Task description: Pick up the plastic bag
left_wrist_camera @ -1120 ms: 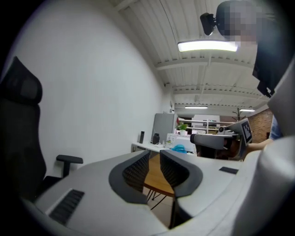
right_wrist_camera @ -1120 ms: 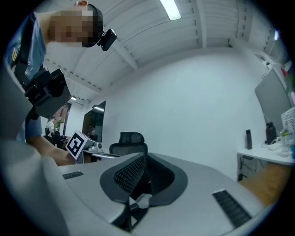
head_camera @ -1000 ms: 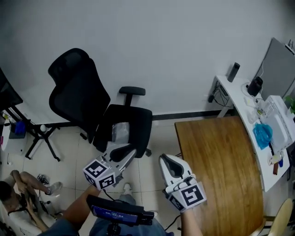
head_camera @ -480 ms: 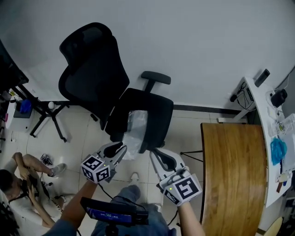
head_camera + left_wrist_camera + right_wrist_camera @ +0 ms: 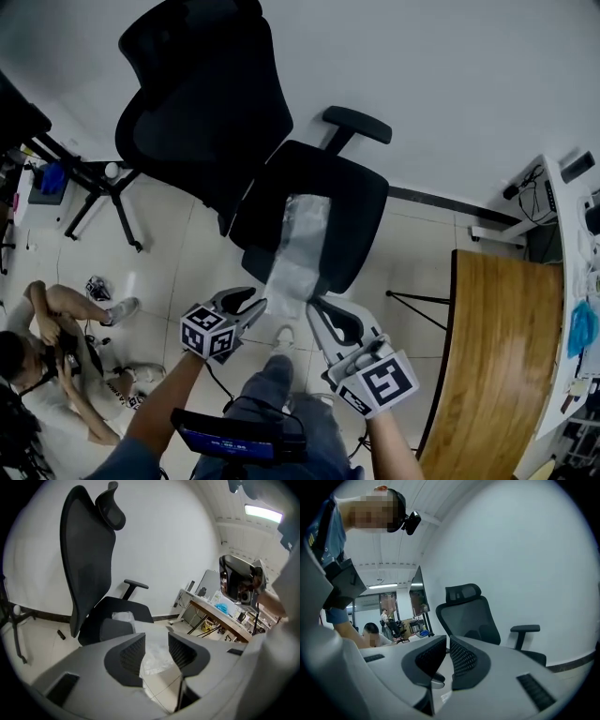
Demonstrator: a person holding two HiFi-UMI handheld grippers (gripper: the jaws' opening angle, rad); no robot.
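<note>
Left gripper (image 5: 157, 641) has sunk, its fingers (image 5: 132, 654) just opened, framing the plastic bag (image 5: 300, 239); right gripper (image 5: 447, 644), closed, faces backrest (image 5: 466, 613).

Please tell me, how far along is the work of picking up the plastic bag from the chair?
Done: nothing yet. The plastic bag lies on the chair, one end hanging over the seat's front edge. In hand: the left claw is near that end. Its jaws have just been opening, and the bag shows ahead through the gap, not pinched. The right claw is shut and empty. Left: close on the bag and lift it.
</note>
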